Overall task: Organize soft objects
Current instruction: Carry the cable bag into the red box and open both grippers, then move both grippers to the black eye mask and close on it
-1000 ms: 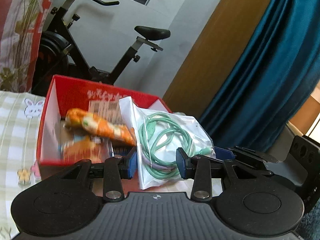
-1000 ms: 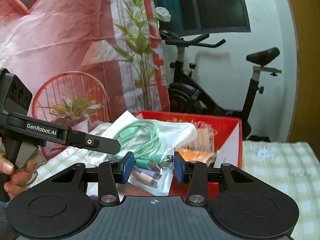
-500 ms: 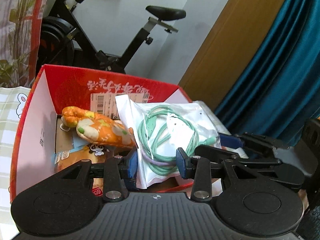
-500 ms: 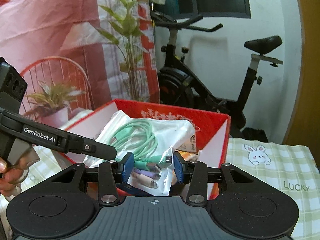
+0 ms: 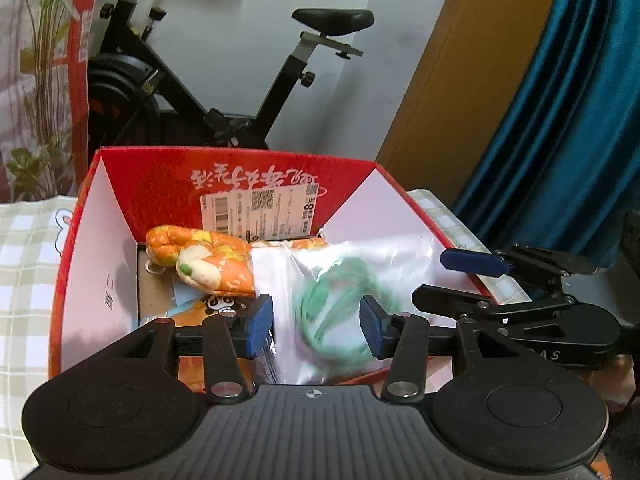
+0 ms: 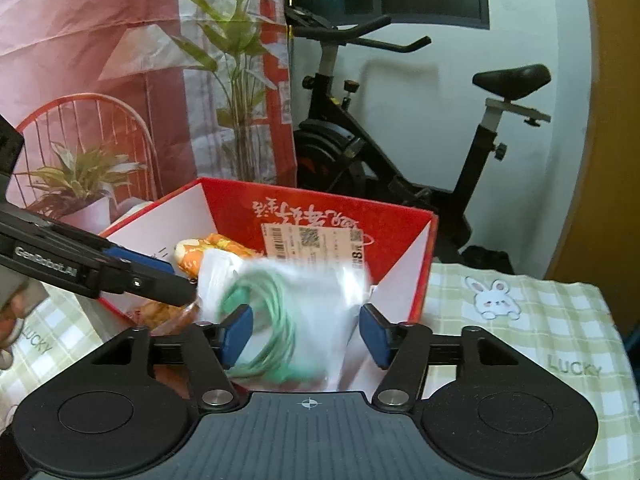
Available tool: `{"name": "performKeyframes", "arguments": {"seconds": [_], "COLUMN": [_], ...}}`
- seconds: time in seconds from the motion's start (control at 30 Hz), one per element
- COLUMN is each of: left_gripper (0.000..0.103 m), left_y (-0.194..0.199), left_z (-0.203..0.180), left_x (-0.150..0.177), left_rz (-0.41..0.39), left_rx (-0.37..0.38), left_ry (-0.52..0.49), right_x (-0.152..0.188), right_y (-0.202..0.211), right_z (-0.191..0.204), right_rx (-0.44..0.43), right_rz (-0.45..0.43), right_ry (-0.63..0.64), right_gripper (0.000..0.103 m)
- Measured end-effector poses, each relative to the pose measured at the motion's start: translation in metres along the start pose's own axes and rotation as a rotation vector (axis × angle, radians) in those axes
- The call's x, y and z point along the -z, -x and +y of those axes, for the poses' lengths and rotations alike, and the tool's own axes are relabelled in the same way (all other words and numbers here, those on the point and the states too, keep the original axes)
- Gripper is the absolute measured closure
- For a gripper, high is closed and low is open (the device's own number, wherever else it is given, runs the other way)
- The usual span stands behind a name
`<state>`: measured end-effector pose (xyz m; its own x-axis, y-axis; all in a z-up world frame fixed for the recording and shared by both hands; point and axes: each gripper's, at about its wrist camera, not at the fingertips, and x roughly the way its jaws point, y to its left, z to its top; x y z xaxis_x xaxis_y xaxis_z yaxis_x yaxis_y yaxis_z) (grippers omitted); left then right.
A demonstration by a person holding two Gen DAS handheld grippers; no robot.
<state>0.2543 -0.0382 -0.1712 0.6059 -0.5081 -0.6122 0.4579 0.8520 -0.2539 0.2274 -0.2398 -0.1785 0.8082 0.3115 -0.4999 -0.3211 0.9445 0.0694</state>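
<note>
A clear plastic bag with coiled green cables (image 5: pixel 344 300) (image 6: pixel 288 312) is blurred and lies inside the red cardboard box (image 5: pixel 240 176) (image 6: pixel 396 224), free of both grippers. An orange patterned soft toy (image 5: pixel 204 260) (image 6: pixel 208 248) lies in the box to its left, over orange snack packets. My left gripper (image 5: pixel 316 332) is open just above the box's near edge, with the bag between its pads. My right gripper (image 6: pixel 304 336) is open too, wider, at the box's near right side. Each gripper shows in the other's view, the right one (image 5: pixel 520 300) and the left one (image 6: pixel 100 272).
The box stands on a green checked cloth with rabbit prints (image 6: pixel 520 320). An exercise bike (image 5: pixel 208 92) stands behind the box by a white wall. A blue curtain (image 5: pixel 560 120) hangs at the right, a printed plant backdrop (image 6: pixel 120 80) at the left.
Both grippers were shut on the cable bag and held it over the box. Both have opened, and the bag has dropped into the box.
</note>
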Motion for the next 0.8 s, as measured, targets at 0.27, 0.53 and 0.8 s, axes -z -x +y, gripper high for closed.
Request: {"name": "performKeyframes", "arguments": {"seconds": [0.27,0.53,0.8], "left_gripper": [0.053,0.053,0.053], "left_y": [0.018,0.052,0.089], "left_z": [-0.003,-0.007,-0.011], "left_x": [0.002,0.016,0.061], "left_rz": [-0.029,-0.045,-0.027], "left_rx": [-0.021,-0.075,-0.086], "left_ry": [-0.012,-0.027,-0.018], "right_x": [-0.004,-0.004,0.019], "right_y": [0.015,0.038,0.068], "right_z": [0.007,0.027,0.059], "right_rx": [0.027,0.004,-0.052], "right_rz": [-0.011,-0.028,-0.031], "right_ry": [0.03,0.043,0.019], "right_gripper": [0.046,0.047,0.047]}}
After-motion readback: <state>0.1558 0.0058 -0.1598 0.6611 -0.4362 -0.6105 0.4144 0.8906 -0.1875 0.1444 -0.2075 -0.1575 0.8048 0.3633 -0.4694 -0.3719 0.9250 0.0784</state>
